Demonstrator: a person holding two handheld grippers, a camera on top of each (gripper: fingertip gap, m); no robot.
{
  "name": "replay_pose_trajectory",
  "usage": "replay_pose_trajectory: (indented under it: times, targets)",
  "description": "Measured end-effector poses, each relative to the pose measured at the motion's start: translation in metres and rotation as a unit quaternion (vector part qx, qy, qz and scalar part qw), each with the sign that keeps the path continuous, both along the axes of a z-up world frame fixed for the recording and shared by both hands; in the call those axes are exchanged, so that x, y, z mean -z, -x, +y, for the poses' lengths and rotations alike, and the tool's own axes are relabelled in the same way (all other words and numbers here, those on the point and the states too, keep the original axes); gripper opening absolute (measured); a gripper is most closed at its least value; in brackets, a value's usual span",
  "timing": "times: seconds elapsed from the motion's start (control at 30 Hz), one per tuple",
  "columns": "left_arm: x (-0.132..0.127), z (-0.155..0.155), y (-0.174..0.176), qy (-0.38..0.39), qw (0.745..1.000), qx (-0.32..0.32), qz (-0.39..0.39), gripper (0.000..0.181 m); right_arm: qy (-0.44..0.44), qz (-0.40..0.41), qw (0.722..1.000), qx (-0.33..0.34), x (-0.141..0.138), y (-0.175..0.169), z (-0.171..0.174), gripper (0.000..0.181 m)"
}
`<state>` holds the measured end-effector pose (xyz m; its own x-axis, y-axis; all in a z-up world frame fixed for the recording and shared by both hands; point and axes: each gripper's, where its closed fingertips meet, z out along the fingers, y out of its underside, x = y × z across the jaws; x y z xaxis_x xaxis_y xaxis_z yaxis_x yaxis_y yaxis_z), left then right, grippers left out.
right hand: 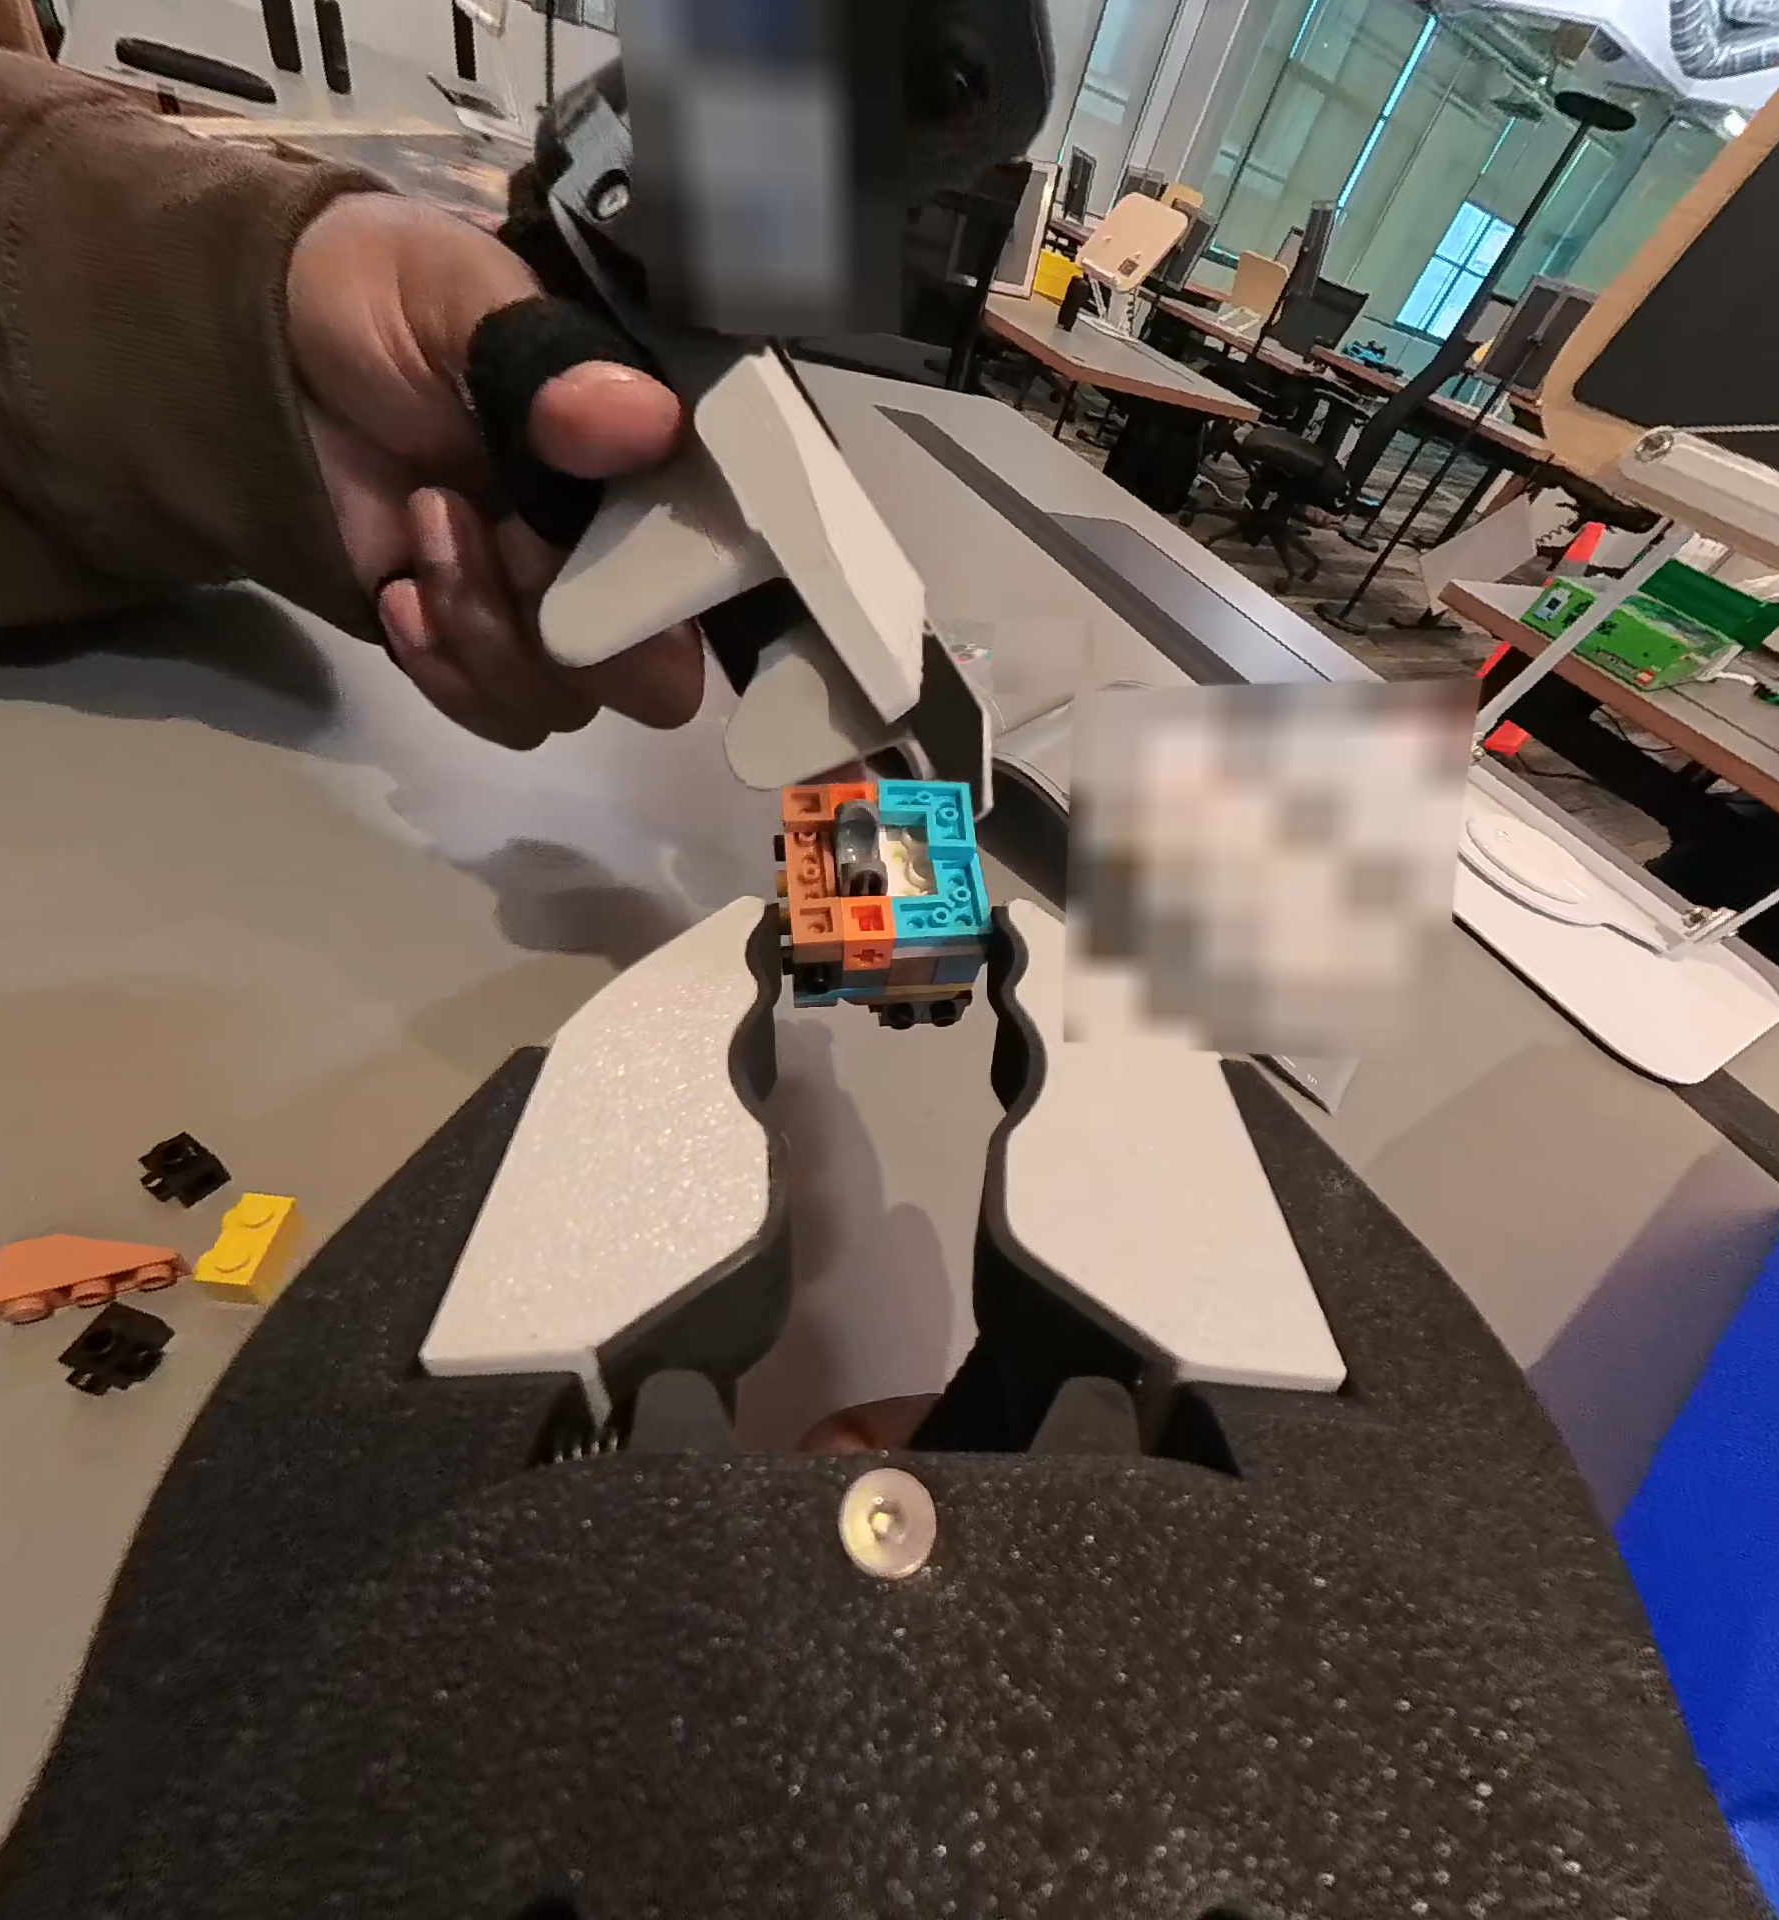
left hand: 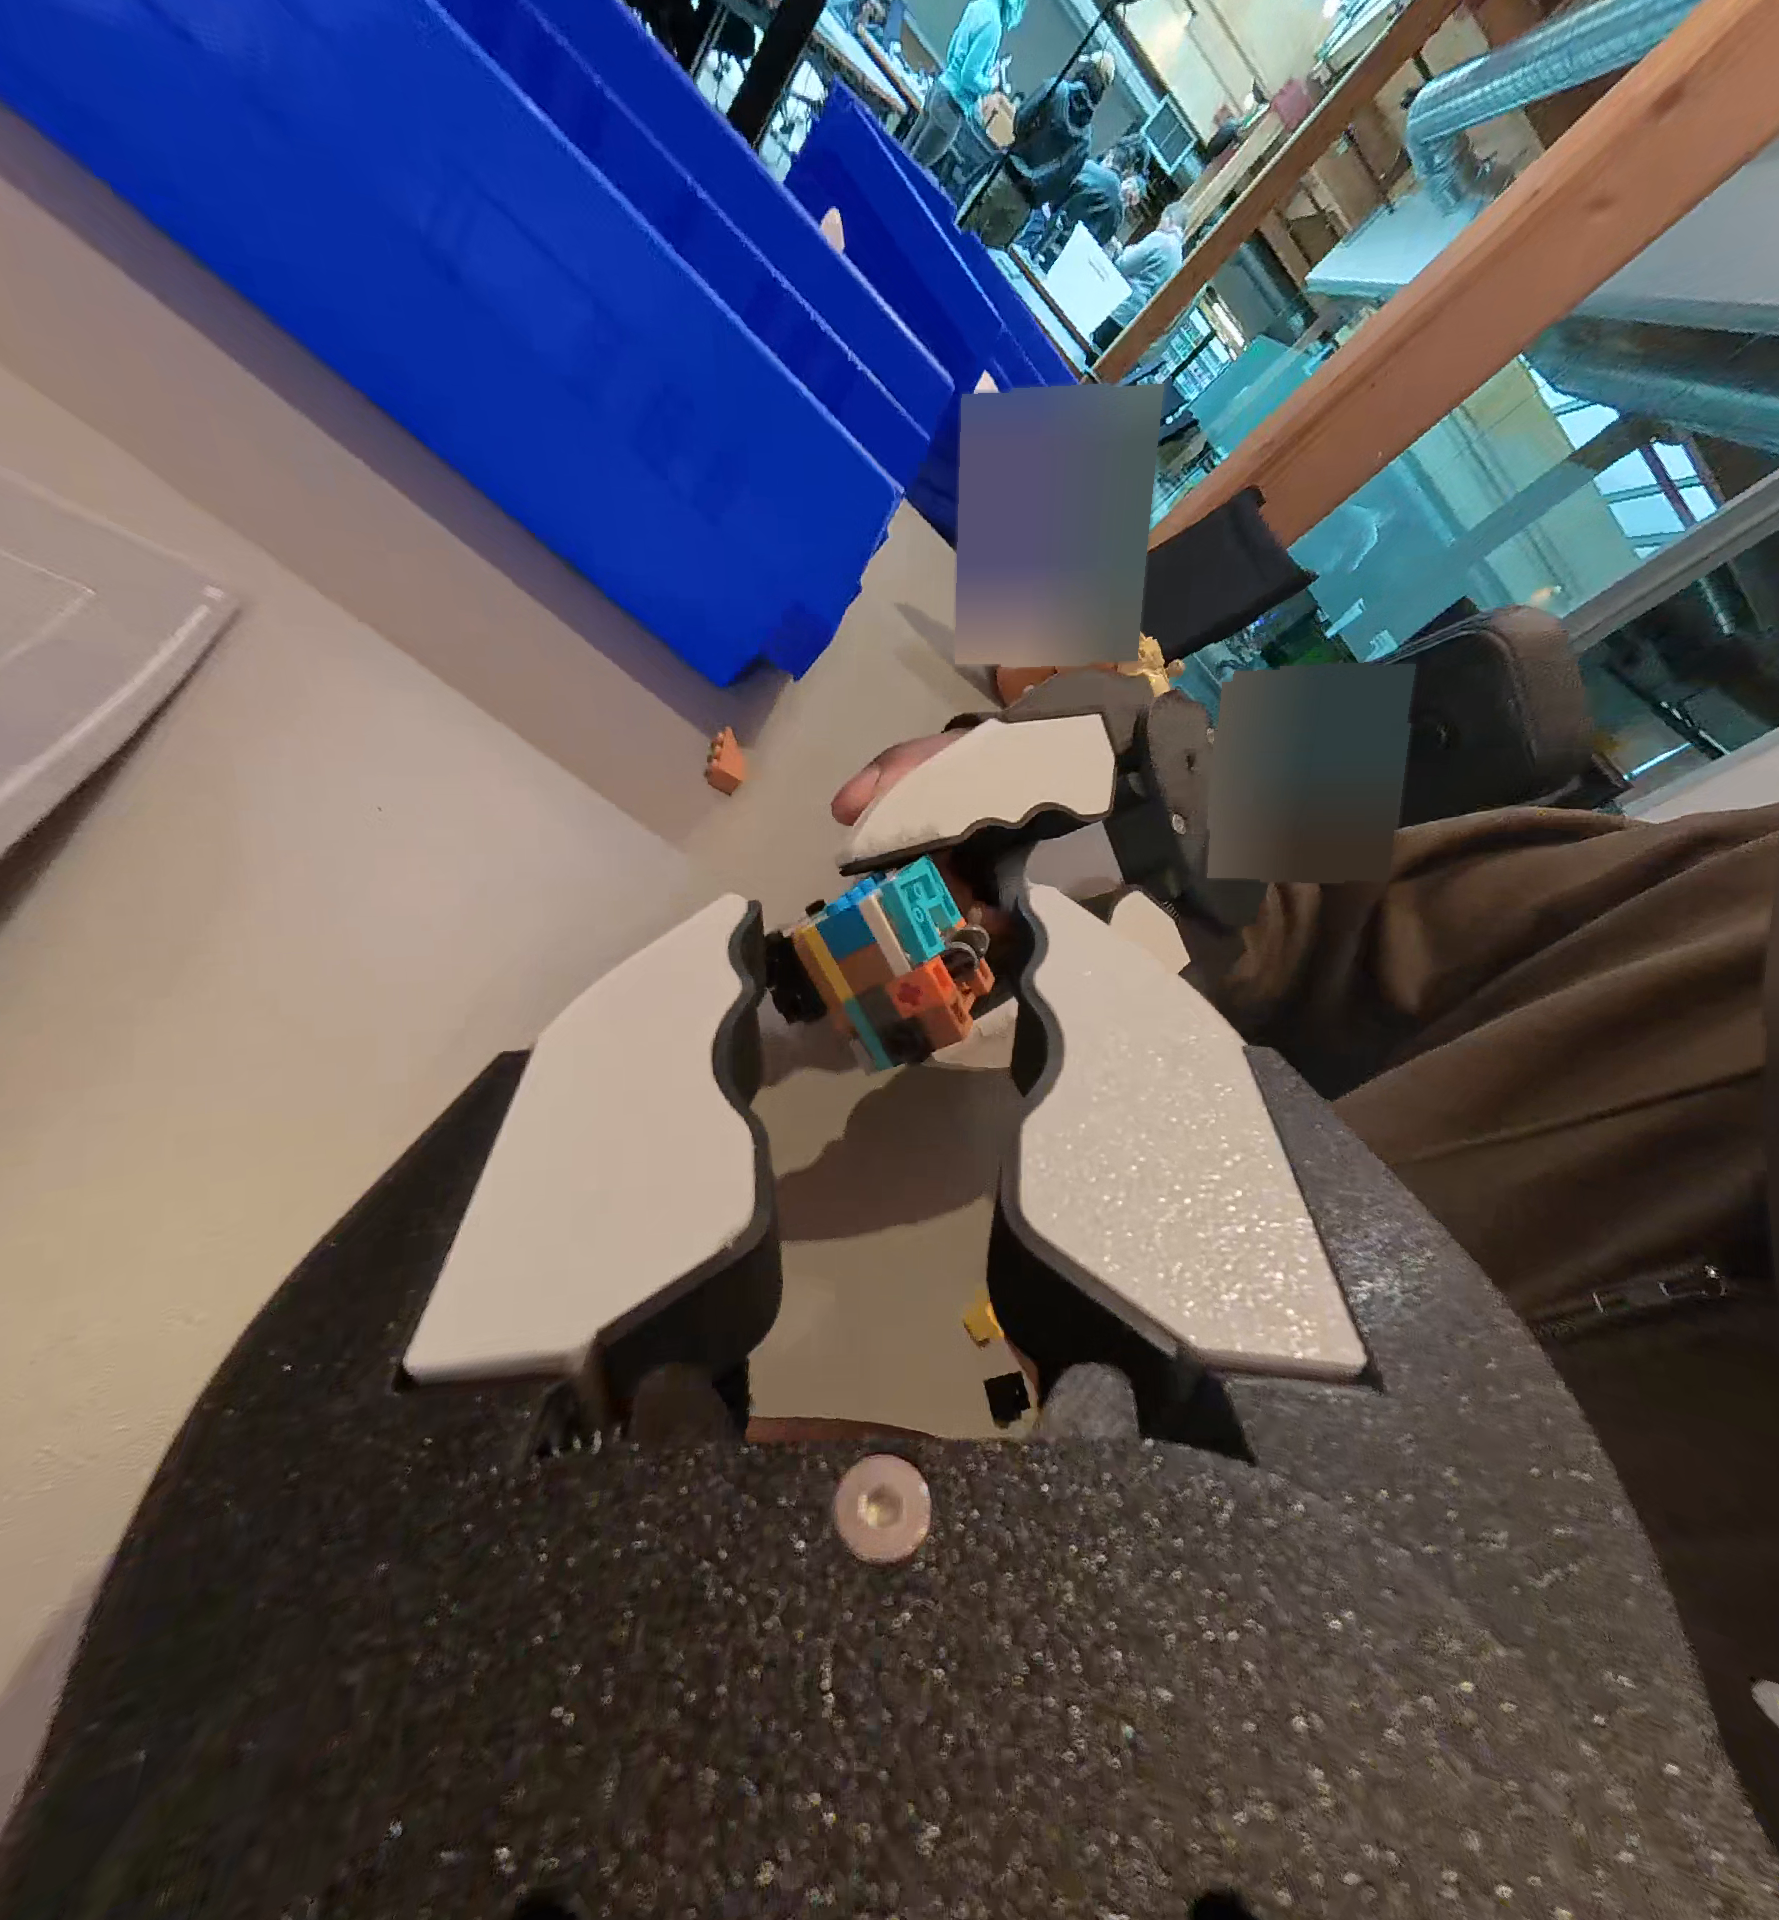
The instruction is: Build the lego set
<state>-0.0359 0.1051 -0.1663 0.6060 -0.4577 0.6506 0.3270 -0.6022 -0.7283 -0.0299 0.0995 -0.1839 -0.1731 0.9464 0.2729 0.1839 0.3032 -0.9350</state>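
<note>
Grey desk point(right hand: 189, 883) in what's looking like a big open workshop, with rows of other desks running off behind in the right wrist view and blue bins point(left hand: 511, 312) stacking up along the back in the left one.

So the lego build point(right hand: 880, 904) is sitting up off the desk right now, a chunky little cube of orange, teal, brown and yellow bricks with black pins poking out the bottom. The right hand-held gripper point(right hand: 885, 966) is closing its fingertips on the lower sides of it, one tip on each side, so that one's got it. The left hand-held gripper point(left hand: 890, 987) is also sitting either side of the same cube, tips right at it, but I honestly can't tell if it's pinching or just bracketing.

Handling-wise I'm guessing it's light and rigid, but the stuck-on bits (that grey pin piece on top, the black pins underneath) are probably popping off if you squeeze them. Flat side walls low down are looking like the safe place to grab, which is where the right one is.

View differences: the right wrist view is showing the top of the cube with its hollow middle, plus loose parts on the desk, a yellow brick point(right hand: 246, 1247), an orange wedge plate point(right hand: 74, 1273) and two black pieces point(right hand: 184, 1166). The left wrist view is showing the cube's striped side instead, and a small orange brick point(left hand: 724, 762) lying near the bins.
</note>
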Motion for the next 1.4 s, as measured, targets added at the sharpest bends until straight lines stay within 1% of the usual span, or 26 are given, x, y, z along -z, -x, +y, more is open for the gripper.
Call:
replay_pose_trajectory:
  times: [0.37,0.57,0.9,1.13,1.3,1.4]
  targets:
    - [0.012,0.003,-0.007,0.034,0.999,-0.003,-0.011,0.044,-0.036,0.008,0.999,0.004,-0.001,-0.001,-0.001,0.038]
    - [0.011,0.004,-0.007,0.036,0.999,-0.005,-0.027,0.038,-0.044,0.018,0.999,0.01,-0.005,-0.001,0.001,0.038]
    - [0.007,0.003,-0.006,0.035,0.999,-0.006,-0.033,0.039,-0.061,0.026,0.998,0.013,-0.007,-0.002,0.001,0.038]
    - [0.0,0.004,-0.004,0.014,1.0,-0.014,-0.018,0.043,-0.069,0.023,0.997,0.012,-0.006,-0.001,0.0,0.038]
    - [0.008,0.006,-0.001,0.016,0.999,-0.03,0.029,0.044,-0.077,0.025,0.997,0.011,-0.006,-0.001,-0.002,0.038]
    - [0.009,0.006,-0.001,0.019,0.999,-0.034,0.032,0.045,-0.079,0.024,0.997,0.012,-0.005,-0.001,-0.001,0.038]
